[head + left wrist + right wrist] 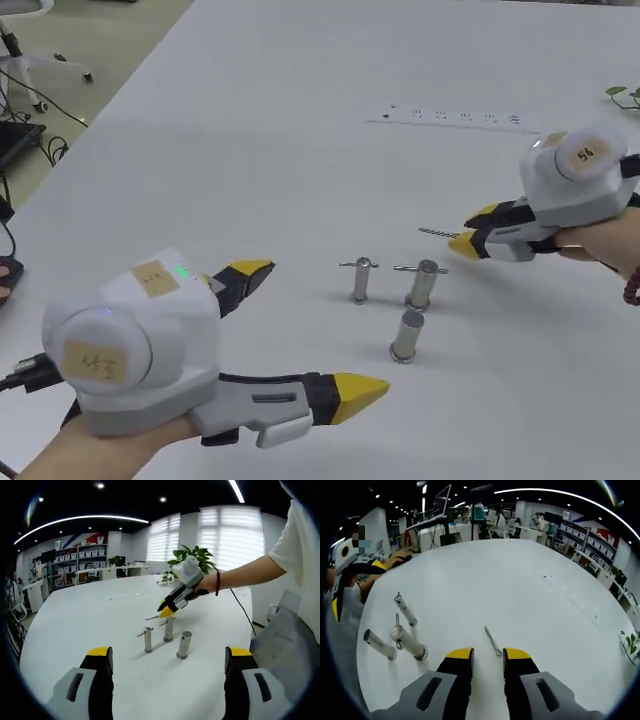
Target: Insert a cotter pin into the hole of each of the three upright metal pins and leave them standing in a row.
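Left claw (307, 330) agape, right claw (468, 236) tight.

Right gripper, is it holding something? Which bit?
Yes. The right gripper pinches a cotter pin by one end, and the rest sticks out past the fingers. The left gripper is open and empty.

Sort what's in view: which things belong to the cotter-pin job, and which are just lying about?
Job: left pin, right pin (both pinned), bare near pin, cotter pin held by right gripper.
Lying about: power strip, plant.
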`<act>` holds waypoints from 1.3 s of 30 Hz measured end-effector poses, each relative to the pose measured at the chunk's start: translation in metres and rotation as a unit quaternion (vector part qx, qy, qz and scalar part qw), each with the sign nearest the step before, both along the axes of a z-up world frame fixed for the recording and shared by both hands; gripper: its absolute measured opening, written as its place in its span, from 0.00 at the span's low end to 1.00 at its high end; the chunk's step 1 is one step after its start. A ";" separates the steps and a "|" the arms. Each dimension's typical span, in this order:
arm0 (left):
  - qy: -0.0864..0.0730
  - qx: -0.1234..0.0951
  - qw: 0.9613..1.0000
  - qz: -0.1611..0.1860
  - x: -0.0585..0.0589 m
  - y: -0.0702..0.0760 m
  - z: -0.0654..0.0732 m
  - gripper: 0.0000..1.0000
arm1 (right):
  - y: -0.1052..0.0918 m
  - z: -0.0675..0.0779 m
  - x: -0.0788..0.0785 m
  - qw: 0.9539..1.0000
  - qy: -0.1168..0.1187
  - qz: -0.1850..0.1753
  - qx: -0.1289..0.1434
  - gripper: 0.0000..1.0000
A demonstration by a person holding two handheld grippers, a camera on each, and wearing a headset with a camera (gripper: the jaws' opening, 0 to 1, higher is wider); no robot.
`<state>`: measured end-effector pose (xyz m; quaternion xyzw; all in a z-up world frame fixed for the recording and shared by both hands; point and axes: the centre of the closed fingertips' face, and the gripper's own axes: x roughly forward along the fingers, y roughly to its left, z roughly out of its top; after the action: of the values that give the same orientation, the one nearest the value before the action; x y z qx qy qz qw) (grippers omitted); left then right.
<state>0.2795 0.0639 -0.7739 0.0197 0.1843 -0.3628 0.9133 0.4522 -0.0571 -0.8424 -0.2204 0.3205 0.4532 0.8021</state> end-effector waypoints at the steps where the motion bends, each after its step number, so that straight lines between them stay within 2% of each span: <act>1: 0.000 0.001 1.000 -0.001 0.000 0.000 0.000 0.93 | 0.001 -0.001 0.001 1.000 0.001 0.002 -0.002 0.23; 4: 0.002 0.003 1.000 -0.003 -0.001 -0.001 -0.002 0.93 | 0.004 -0.005 0.004 1.000 0.004 0.017 -0.015 0.18; 15: 0.007 0.005 1.000 0.000 0.000 0.001 -0.005 0.93 | 0.005 -0.018 0.008 0.997 0.016 0.045 -0.055 0.15; 20: 0.009 0.008 1.000 -0.004 -0.001 0.000 -0.006 0.92 | 0.005 -0.019 0.008 0.996 0.045 0.046 -0.057 0.12; 26: 0.013 0.011 1.000 -0.009 -0.002 -0.002 -0.008 0.92 | 0.005 -0.019 0.009 0.993 0.055 0.057 -0.087 0.11; 31: 0.013 0.015 1.000 -0.009 -0.003 -0.002 -0.008 0.91 | 0.006 -0.020 0.006 0.990 0.042 0.076 -0.111 0.06; 35: 0.014 0.015 1.000 -0.010 -0.003 -0.002 -0.008 0.91 | 0.005 -0.020 0.006 0.990 0.051 0.066 -0.113 0.05; 39: 0.014 0.017 1.000 -0.012 -0.004 -0.003 -0.008 0.91 | 0.006 -0.020 0.005 0.988 0.043 0.072 -0.129 0.04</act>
<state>0.2760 0.0607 -0.7818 0.0320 0.2029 -0.3704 0.9059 0.4567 -0.0515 -0.8625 -0.3251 0.3935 0.4734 0.7179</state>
